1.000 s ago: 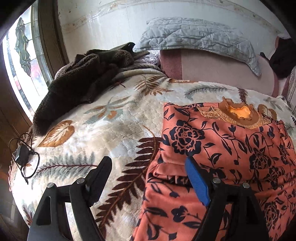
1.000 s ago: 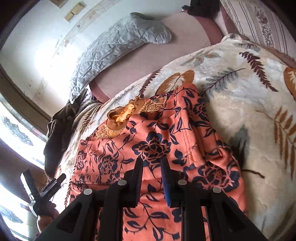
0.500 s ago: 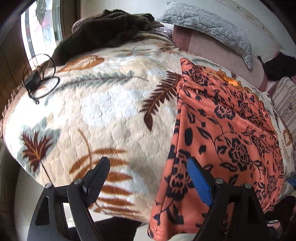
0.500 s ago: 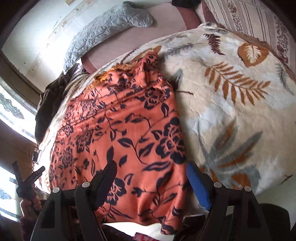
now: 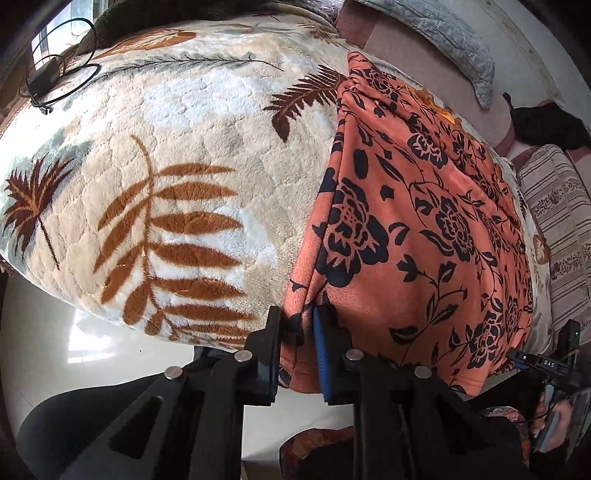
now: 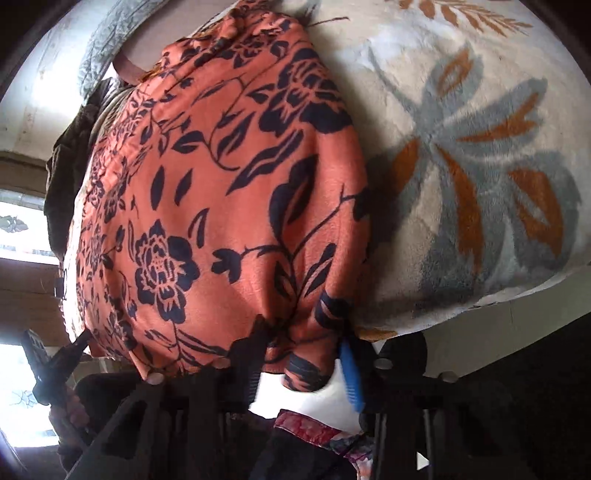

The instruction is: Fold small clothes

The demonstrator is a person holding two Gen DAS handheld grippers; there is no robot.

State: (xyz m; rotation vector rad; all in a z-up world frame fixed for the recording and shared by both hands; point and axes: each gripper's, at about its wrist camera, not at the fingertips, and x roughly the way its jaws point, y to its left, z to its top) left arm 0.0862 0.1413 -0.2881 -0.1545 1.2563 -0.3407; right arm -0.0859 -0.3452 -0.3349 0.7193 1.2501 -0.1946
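The left gripper (image 5: 297,325) had just been closing, and its black finger and blue-padded finger (image 5: 320,354) pinched the near left corner of the orange floral garment (image 5: 417,236), a bunched fold of cloth pressed between them at the hem. The right gripper (image 6: 303,354) had likewise just been closing on the garment's (image 6: 221,192) near right corner; cloth sat between its dark finger and its blue pad (image 6: 351,373), and the jaws seemed to bear on it, though that view was blurred. From those two corners the garment ran away from the camera, spread flat over the bed, its hem hanging slightly past the near edge and its yellow-trimmed neckline (image 5: 437,107) at the far end. It lay on a cream fleece blanket (image 5: 177,155) printed with brown and grey leaves, which covered the bed to either side of it. Beyond the garment, a grey quilted pillow (image 5: 443,33) leaned at the head of the bed, and a black cable with a small plug (image 5: 48,81) rested on the blanket's far left corner. A striped cushion (image 5: 557,221) stood at the right edge of the left wrist view, with a dark bundle (image 5: 546,122) above it. In the right wrist view the left gripper (image 6: 55,365) appeared small at the lower left, held in a hand.
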